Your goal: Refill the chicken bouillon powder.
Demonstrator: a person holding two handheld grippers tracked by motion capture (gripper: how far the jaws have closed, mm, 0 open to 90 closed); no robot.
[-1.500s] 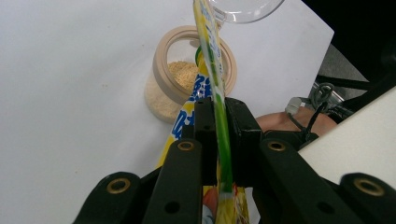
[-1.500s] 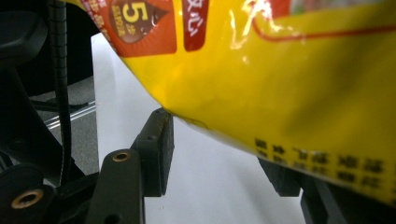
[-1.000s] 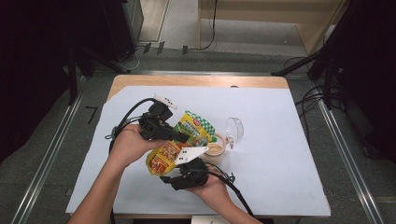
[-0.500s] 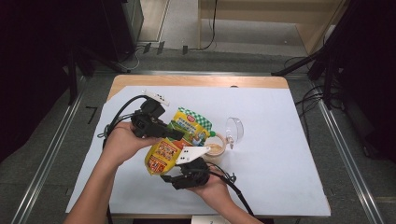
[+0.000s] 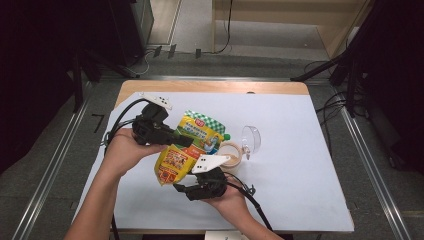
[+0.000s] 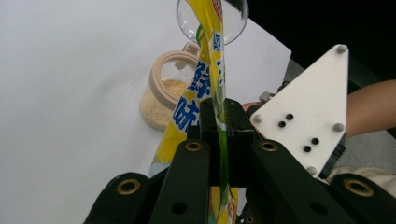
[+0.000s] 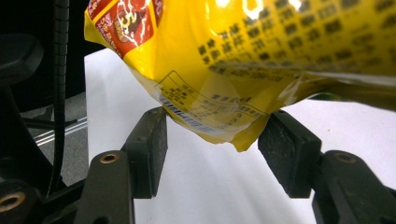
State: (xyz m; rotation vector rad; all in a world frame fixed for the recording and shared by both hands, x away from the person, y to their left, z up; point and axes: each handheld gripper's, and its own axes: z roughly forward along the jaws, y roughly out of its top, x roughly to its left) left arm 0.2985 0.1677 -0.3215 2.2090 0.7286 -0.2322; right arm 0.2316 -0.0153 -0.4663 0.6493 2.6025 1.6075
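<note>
My left gripper (image 5: pixel 186 140) is clamped on the yellow pouch (image 5: pixel 187 147); in the left gripper view the jaws are pressed tight onto the thin edge of the pouch (image 6: pixel 211 88), which rises edge-on from between them. The pouch hangs tilted above the white table sheet (image 5: pixel 300 150), its green-checked top toward the far side and its red-printed bottom corner toward me.

My right gripper (image 5: pixel 181 188) sits below that bottom corner. Its jaws have just been opening. In the right gripper view the pouch (image 7: pixel 243 60) hangs over them, its lowest corner dipping between the two pads (image 7: pixel 152 149). The left pad looks to meet the pouch edge at its top; the right pad stands just beside it. I cannot tell any real pressure, so I log this as spread, not gripping.

A small beige jar (image 5: pixel 231 154) with pale granules inside stands on the sheet just beyond the pouch; its clear lid (image 5: pixel 251 139) is swung open beside it. In the left gripper view, jar (image 6: pixel 163 91) and lid (image 6: pixel 236 21) show behind the pouch.
</note>
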